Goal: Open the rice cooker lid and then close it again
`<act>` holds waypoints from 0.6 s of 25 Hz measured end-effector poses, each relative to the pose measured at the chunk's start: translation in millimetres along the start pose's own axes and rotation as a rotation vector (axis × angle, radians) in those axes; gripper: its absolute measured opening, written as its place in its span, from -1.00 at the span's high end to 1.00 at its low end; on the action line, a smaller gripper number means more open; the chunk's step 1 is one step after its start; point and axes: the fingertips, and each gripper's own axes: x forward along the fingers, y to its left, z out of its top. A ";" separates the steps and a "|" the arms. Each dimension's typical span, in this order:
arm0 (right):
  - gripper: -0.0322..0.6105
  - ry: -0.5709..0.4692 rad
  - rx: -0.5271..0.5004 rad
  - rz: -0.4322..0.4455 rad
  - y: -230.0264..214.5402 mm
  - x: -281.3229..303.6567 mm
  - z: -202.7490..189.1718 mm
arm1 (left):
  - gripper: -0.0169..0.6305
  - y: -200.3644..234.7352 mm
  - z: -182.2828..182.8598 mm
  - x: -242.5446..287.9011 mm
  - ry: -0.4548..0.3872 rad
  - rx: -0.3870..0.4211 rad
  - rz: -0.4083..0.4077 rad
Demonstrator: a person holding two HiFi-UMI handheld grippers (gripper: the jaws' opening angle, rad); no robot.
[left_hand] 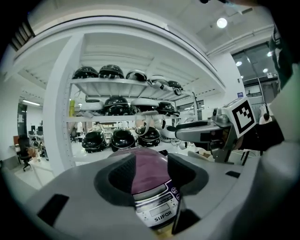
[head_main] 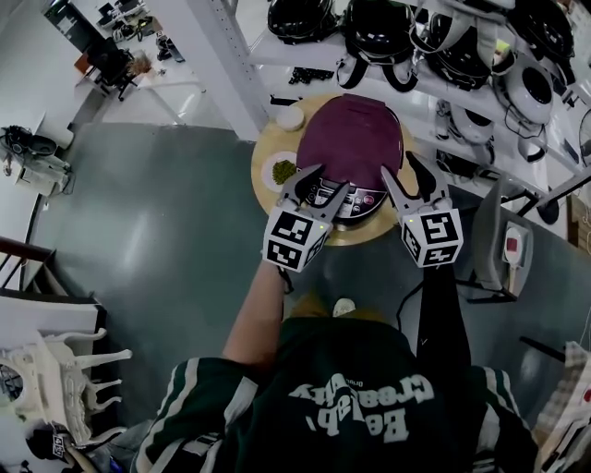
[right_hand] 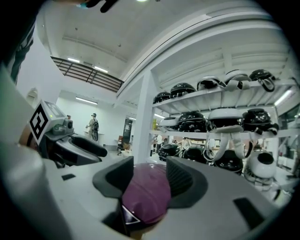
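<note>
Underfoot, a grey floor (head_main: 157,231) fills most of the head view, with a workshop room opening beyond it and a white shelf rack (head_main: 222,65) loaded with dark helmets (head_main: 379,28) along the far side. Against that rack stands a round wooden table (head_main: 268,152), and on it sits the purple rice cooker (head_main: 355,139), its lid down and its control panel (head_main: 355,196) facing the person. Both grippers hang over the table's near edge. The left gripper (head_main: 332,175) is right at the panel with its jaws spread and nothing clamped, the cooker's front showing between them. The right gripper (head_main: 397,163) is at the cooker's front right corner, its jaws likewise apart and empty, the purple lid showing beyond them. Left of the cooker lie a small dish of green stuff (head_main: 283,170) and a small white cup (head_main: 289,117).
</note>
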 end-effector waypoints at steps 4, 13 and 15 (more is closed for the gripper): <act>0.20 0.012 0.013 -0.018 -1.3 6.7 -4.1 | 0.31 5.1 -9.9 5.0 0.034 -0.006 -0.035; 0.20 0.037 0.028 -0.043 -0.9 7.1 -11.2 | 0.33 -3.7 -41.6 18.7 0.168 -0.008 -0.163; 0.20 0.031 0.033 -0.052 -4.6 4.1 -9.4 | 0.33 -10.4 -50.0 21.8 0.200 0.004 -0.192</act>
